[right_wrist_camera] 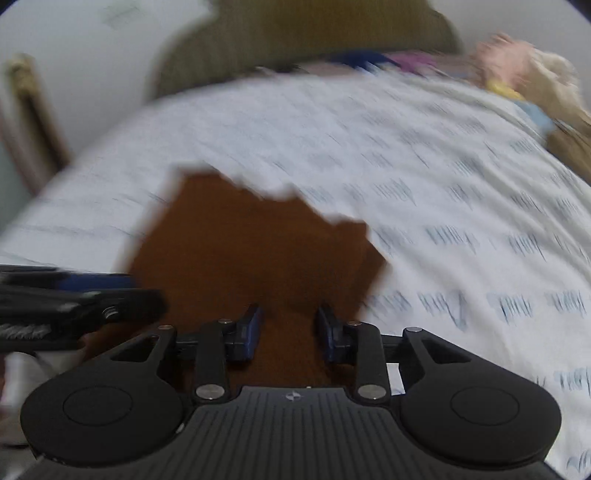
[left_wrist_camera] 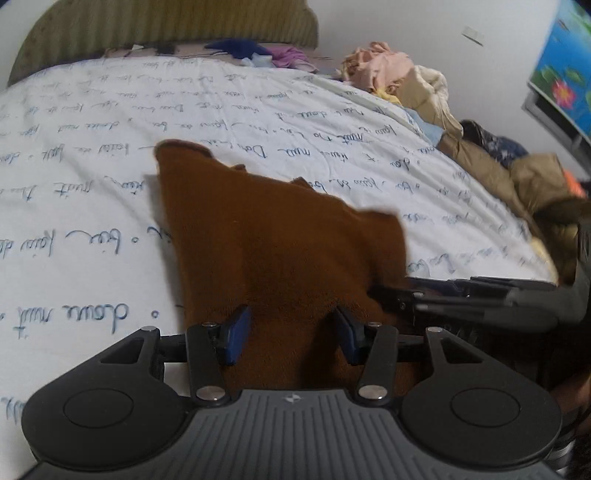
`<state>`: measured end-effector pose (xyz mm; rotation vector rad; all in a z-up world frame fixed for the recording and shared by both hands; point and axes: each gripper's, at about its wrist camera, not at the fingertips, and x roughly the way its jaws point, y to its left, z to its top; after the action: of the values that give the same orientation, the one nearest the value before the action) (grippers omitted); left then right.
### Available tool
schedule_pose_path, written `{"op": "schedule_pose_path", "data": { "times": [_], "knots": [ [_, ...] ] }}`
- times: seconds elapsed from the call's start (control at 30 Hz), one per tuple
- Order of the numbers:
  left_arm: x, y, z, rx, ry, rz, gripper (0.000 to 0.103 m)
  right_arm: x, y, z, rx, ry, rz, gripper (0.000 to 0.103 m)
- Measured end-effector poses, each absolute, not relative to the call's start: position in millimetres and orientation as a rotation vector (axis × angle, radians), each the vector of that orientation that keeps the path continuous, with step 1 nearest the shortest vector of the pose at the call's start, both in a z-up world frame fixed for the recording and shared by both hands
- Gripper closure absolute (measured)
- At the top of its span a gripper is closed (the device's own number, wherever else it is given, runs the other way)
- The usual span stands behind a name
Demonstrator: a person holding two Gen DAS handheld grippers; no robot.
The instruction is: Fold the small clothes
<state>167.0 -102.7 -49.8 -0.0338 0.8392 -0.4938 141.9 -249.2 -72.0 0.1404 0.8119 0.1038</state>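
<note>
A small rust-brown garment (left_wrist_camera: 266, 236) lies on the white bedsheet with blue handwriting print (left_wrist_camera: 92, 192). My left gripper (left_wrist_camera: 291, 336) is low over its near edge, fingers apart, with brown cloth between and under the blue pads (left_wrist_camera: 236, 332). My right gripper (left_wrist_camera: 424, 295) comes in from the right at the garment's near right corner. In the blurred right wrist view the garment (right_wrist_camera: 258, 243) spreads ahead of my right gripper (right_wrist_camera: 290, 330), whose fingers stand apart over the cloth. The left gripper (right_wrist_camera: 110, 299) shows at the left edge there.
A heap of clothes (left_wrist_camera: 436, 110) in pink, beige, tan and dark blue runs along the bed's right side. More garments (left_wrist_camera: 255, 51) lie by the olive headboard (left_wrist_camera: 166, 26). A white wall is behind, and a colourful poster (left_wrist_camera: 565, 70) is at right.
</note>
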Motion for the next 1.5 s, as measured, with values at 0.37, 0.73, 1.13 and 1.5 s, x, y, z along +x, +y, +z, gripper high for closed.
{"op": "schedule_pose_path", "data": {
  "times": [0.37, 0.73, 1.13, 1.5],
  "knots": [
    [157.0, -97.8, -28.4, 0.016, 0.828, -0.387, 0.053, 114.0, -311.4, -33.0, 0.375, 0.761, 0.173, 0.057],
    [140.4, -88.6, -53.5, 0.066, 0.859, -0.249, 0.024, 62.6, -301.5, -67.0, 0.146, 0.822, 0.081, 0.051],
    [108.0, -83.0, -52.2, 0.054, 0.874, -0.266, 0.025, 13.5, -338.5, -21.1, 0.146, 0.689, 0.107, 0.052],
    [104.0, -64.4, -54.2, -0.015, 0.885, -0.312, 0.024, 30.7, -340.8, -53.1, 0.1, 0.782, 0.065, 0.043]
  ]
}}
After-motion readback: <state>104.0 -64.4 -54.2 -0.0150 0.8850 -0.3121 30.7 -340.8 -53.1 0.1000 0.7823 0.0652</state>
